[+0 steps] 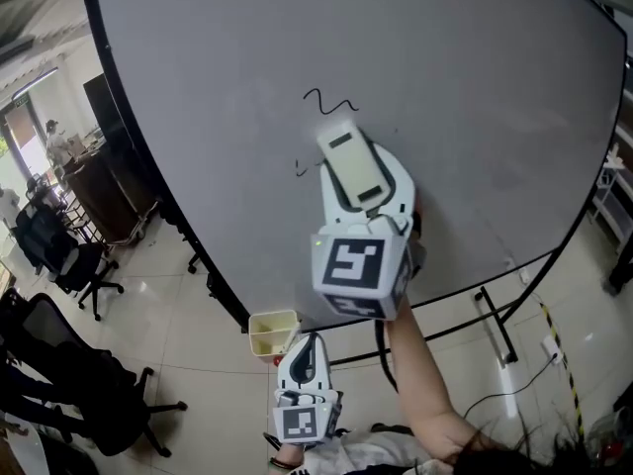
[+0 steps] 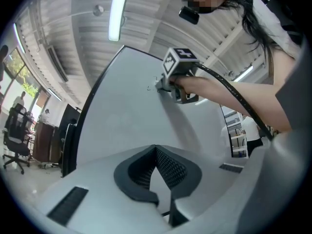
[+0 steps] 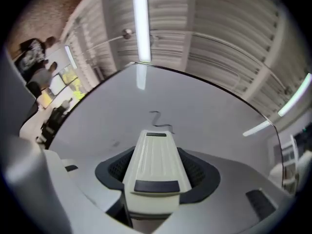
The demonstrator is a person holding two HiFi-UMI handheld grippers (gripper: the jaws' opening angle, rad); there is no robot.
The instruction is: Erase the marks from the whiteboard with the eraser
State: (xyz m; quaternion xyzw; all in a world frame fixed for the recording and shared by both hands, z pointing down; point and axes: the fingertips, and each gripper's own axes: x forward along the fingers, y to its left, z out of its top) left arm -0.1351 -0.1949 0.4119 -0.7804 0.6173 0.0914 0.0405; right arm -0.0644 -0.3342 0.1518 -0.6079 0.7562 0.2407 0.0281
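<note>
right tongs (image 1: 368, 198): clamped on the eraser (image 1: 351, 158), gripped by its long sides so the flat face can meet the board
eraser position: front end against or just off the whiteboard (image 1: 475, 117), right below the squiggle mark (image 1: 328, 100); probably lined up to wipe upward over it
small mark (image 1: 302, 168): just left of the eraser, not wiped
left tongs (image 2: 156, 155): tips together, nothing between them; held low and away from the board, likely to keep clear

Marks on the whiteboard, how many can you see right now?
2. A squiggle sits just above the eraser, and a small tick sits just left of it. More may be hidden under the eraser.
</note>
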